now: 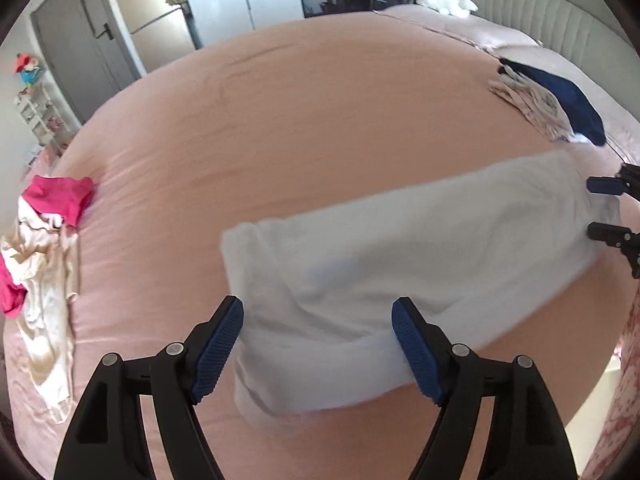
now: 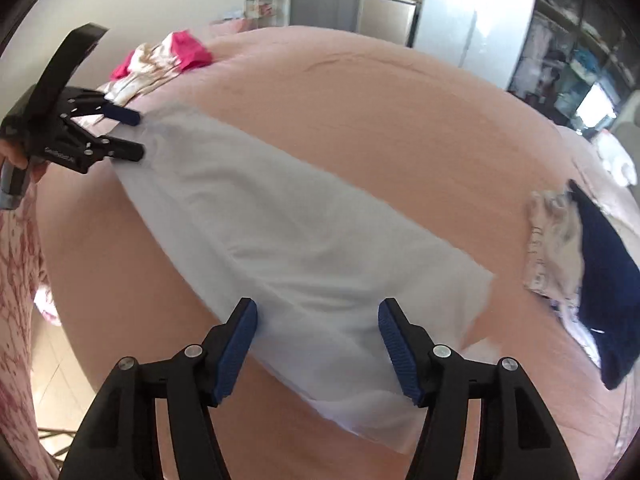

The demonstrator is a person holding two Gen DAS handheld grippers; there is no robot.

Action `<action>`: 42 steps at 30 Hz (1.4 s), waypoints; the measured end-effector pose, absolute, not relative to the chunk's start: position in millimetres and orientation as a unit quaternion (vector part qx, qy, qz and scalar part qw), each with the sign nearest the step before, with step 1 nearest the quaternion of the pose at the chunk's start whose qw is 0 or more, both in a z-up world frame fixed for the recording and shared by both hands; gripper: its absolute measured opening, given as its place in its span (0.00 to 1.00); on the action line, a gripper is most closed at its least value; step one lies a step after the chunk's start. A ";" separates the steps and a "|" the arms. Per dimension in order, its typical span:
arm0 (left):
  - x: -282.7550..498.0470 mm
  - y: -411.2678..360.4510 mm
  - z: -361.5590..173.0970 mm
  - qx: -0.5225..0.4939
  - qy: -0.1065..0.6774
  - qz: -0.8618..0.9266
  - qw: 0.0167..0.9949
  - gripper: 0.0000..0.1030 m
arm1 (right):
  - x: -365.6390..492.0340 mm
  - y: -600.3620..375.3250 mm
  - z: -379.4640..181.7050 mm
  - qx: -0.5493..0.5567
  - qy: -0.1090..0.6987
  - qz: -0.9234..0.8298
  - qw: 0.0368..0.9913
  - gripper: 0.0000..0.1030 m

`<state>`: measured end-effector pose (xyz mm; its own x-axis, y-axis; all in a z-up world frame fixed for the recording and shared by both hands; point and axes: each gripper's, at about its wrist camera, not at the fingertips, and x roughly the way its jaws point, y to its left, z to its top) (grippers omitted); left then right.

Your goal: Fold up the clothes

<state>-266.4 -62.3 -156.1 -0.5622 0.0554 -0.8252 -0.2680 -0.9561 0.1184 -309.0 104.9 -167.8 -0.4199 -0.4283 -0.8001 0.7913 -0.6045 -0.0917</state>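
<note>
A white garment (image 1: 400,248) (image 2: 280,232), folded into a long band, lies slantwise on the pink bed (image 1: 320,100) (image 2: 400,128). My left gripper (image 1: 318,312) (image 2: 140,135) hovers over one end of it. Its jaws stand wide apart, the cloth lies between and below them, and the pads do not press on it. My right gripper (image 2: 318,312) (image 1: 592,208) is over the other end, also open, with the cloth between its blue pads and untouched by them. The cloth's edges look blurred.
A heap of pink and cream clothes (image 1: 44,240) (image 2: 160,60) lies near the bed's edge beyond the left gripper. A navy and pale patterned pile (image 1: 568,100) (image 2: 600,280) sits beyond the right gripper. A hand (image 2: 12,152) and a patterned sleeve (image 2: 16,280) show at the left.
</note>
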 end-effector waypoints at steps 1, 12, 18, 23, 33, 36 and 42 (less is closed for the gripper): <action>-272.4 -59.5 -149.5 -0.448 0.097 0.883 0.096 0.74 | -315.4 103.8 -163.2 0.392 0.203 -0.818 0.368 0.61; -281.3 -95.9 -169.1 -0.509 0.098 0.838 0.170 0.76 | -345.6 101.0 -181.9 0.410 0.211 -0.792 0.399 0.62; -285.3 -149.0 -137.3 -0.460 -0.047 0.881 0.099 0.75 | -375.6 170.0 -153.6 0.433 0.090 -0.849 0.289 0.62; -275.6 -130.8 -182.7 -0.510 0.073 0.856 0.048 0.77 | -366.4 175.1 -176.2 0.478 0.111 -0.829 0.267 0.62; -231.2 -158.9 -163.5 -0.494 -0.102 0.861 0.061 0.77 | -366.8 212.8 -175.0 0.534 -0.020 -0.805 0.256 0.67; -223.2 -155.0 -170.2 -0.500 -0.132 0.853 0.063 0.77 | -364.7 204.4 -188.3 0.565 -0.057 -0.778 0.269 0.67; -212.0 -147.0 -170.5 -0.510 -0.141 0.846 0.069 0.77 | -362.6 201.6 -207.6 0.576 -0.189 -0.734 0.307 0.67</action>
